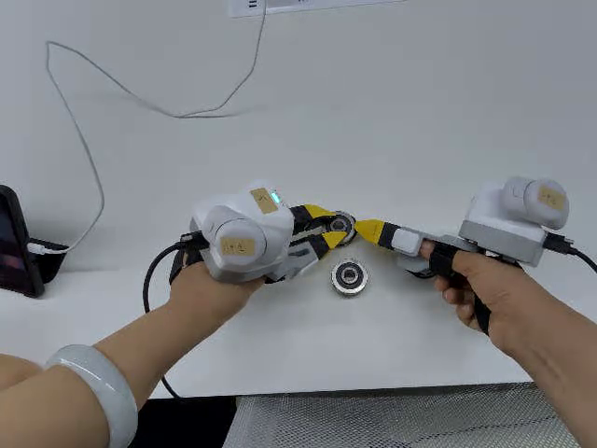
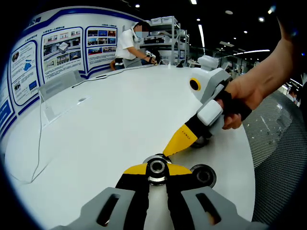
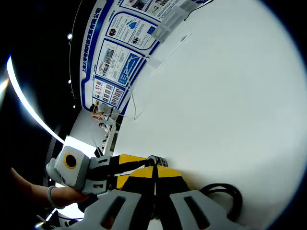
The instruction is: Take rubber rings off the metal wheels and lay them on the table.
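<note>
- The left hand comes in from the left with its forearm low over the white table, a pale green bangle on the wrist.
- The left gripper points right, its yellow-tipped jaws clamped narrow on a small round metal wheel held just above the table.
- A black rubber ring sits on that wheel's rim.
- The right hand reaches in from the right, wrist rolled.
- The right gripper has its jaws pressed together, with the tip touching the held wheel's rim; I can't tell whether it pinches the ring.
- A second metal wheel lies flat on the table just below the two grippers.
</note>
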Available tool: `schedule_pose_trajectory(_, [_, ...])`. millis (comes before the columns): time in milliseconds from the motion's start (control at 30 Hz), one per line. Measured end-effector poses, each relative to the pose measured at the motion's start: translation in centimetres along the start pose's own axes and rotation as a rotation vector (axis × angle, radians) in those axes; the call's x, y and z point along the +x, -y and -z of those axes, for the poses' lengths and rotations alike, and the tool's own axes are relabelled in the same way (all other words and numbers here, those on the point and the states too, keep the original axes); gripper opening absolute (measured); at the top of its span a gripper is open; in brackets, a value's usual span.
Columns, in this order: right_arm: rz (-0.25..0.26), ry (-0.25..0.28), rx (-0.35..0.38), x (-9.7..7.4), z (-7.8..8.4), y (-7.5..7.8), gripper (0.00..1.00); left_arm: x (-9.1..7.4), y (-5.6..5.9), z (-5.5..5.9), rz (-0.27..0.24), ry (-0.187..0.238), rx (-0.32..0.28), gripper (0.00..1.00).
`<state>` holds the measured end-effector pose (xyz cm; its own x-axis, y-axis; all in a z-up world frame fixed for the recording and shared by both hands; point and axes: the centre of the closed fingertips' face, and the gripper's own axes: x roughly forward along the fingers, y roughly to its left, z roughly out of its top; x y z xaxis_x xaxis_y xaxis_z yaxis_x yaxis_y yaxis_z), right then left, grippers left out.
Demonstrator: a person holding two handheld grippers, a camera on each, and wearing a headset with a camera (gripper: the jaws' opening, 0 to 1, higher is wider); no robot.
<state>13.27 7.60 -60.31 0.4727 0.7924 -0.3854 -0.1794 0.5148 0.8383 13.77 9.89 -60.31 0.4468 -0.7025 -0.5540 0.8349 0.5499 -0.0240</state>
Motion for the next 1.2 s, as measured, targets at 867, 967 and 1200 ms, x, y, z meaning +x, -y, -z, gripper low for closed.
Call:
schedule_pose_trajectory(867, [-0.008, -0.002, 0.007, 0.14, 0.09, -0.50, 0.01, 0.01, -0.05, 0.06, 0.001, 0.004, -0.002, 0.13])
schedule_pose_trajectory(967, [-0.009, -0.003, 0.007, 0.18, 0.10, -0.54, 0.01, 0.02, -0.08, 0.08, 0.000, 0.004, -0.003, 0.13])
schedule_pose_trajectory(1200, [-0.014, -0.004, 0.011, 0.27, 0.15, -0.67, 0.01, 0.01, -0.05, 0.06, 0.000, 0.004, -0.002, 0.13])
